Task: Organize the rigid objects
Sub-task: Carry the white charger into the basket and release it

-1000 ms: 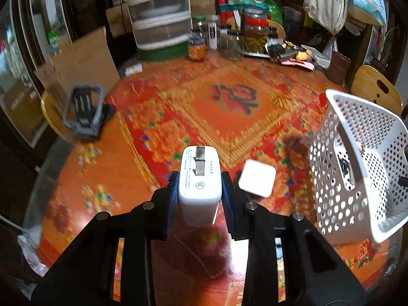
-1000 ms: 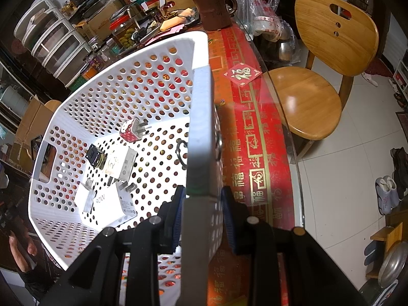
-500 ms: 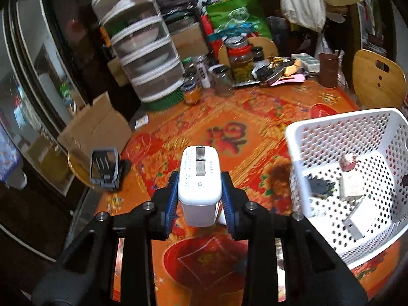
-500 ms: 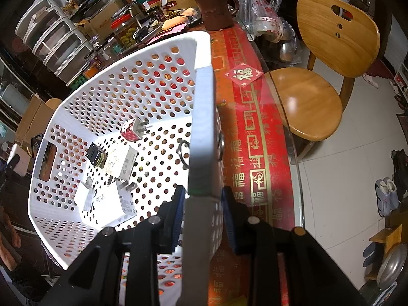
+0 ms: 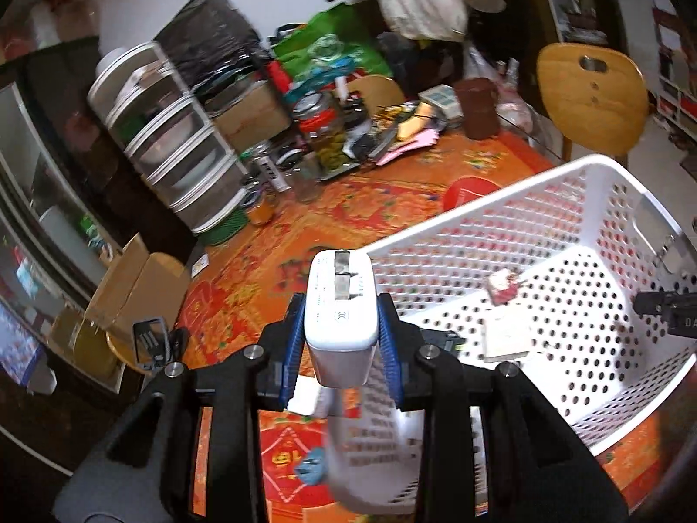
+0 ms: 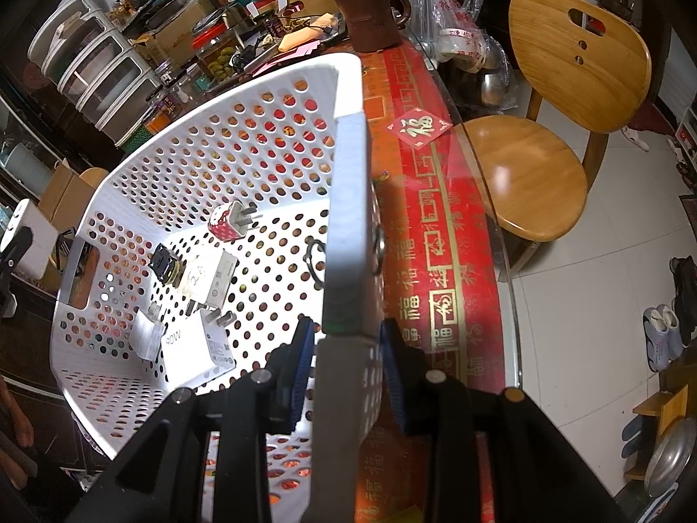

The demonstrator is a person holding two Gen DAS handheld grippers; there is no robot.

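Note:
My left gripper (image 5: 340, 340) is shut on a white charger (image 5: 340, 300) with folded prongs, held above the near corner of the white perforated basket (image 5: 579, 200). My right gripper (image 6: 346, 344) is shut on the basket's rim (image 6: 348, 200) and holds the basket tilted. Inside the basket lie several chargers: a pink dotted plug (image 6: 228, 220), a white adapter (image 6: 209, 279), a black plug (image 6: 163, 263) and a larger white charger (image 6: 196, 348). The left-held charger also shows at the left edge of the right wrist view (image 6: 30, 235).
A red patterned tablecloth (image 5: 270, 257) covers the round table. A black phone stand (image 5: 150, 342) and a small white square piece (image 5: 311, 399) lie on it. Jars, drawers (image 5: 174, 148) and clutter crowd the back. A wooden chair (image 6: 544, 139) stands right.
My left gripper rose and swung right with the white charger, from over the tablecloth to above the basket's corner. My right gripper kept its hold on the rim.

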